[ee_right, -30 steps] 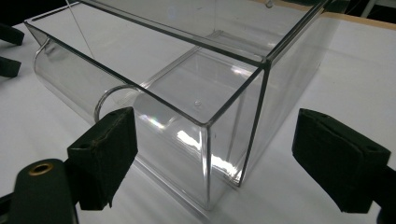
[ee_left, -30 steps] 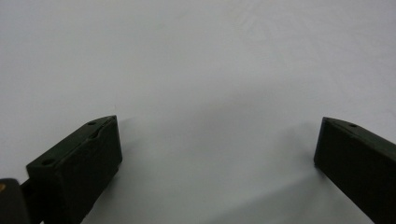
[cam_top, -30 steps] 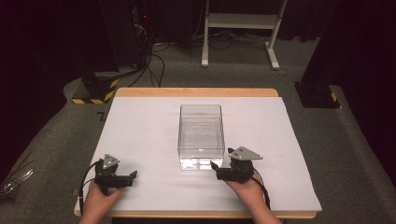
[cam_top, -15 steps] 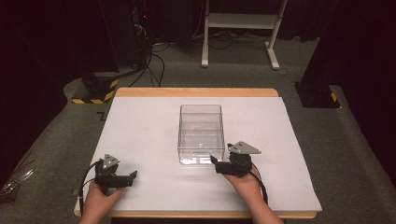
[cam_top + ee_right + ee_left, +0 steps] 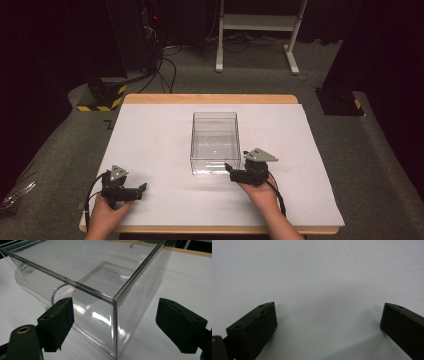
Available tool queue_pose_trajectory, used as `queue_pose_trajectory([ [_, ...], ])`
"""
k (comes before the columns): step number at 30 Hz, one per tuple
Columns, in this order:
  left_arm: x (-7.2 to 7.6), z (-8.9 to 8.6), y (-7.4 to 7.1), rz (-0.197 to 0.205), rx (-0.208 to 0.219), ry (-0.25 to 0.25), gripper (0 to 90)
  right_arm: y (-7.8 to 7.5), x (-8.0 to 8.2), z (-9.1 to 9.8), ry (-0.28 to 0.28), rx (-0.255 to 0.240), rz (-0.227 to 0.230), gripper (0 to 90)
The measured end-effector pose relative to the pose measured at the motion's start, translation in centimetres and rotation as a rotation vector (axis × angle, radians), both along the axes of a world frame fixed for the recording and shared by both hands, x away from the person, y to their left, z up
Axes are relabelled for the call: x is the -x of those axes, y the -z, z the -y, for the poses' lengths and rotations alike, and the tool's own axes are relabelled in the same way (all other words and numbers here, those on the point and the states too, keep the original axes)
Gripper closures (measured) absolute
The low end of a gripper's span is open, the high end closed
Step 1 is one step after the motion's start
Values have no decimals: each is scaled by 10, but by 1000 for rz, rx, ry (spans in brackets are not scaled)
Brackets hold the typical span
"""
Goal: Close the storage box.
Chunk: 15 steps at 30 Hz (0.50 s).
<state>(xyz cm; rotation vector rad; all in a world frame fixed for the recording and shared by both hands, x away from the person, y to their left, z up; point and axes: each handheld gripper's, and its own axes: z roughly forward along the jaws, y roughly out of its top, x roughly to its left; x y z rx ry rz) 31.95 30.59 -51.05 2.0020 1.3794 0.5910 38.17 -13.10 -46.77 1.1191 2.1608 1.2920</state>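
Reaching for the clear bin's near corner

Bin at table centre; right gripper at its 5 o'clock corner, jaws wide apart and straddling that corner, hand low behind. Best centred on one wall, then closed gently, since slick plastic may slip. Left gripper parked at 7 o'clock, jaws spread, gripping nothing.

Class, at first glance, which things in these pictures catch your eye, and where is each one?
A clear plastic box stands open-topped at the middle of the white table. The right claw, jaws open, points at its near right corner. The left claw, also open, rests near the table's front left edge.
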Motion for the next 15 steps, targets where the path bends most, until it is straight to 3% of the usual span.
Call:
queue_pose_trajectory([
  [15,0,0,0,0,-2,1,10,3,-13,-3,37,6,-16,170],
])
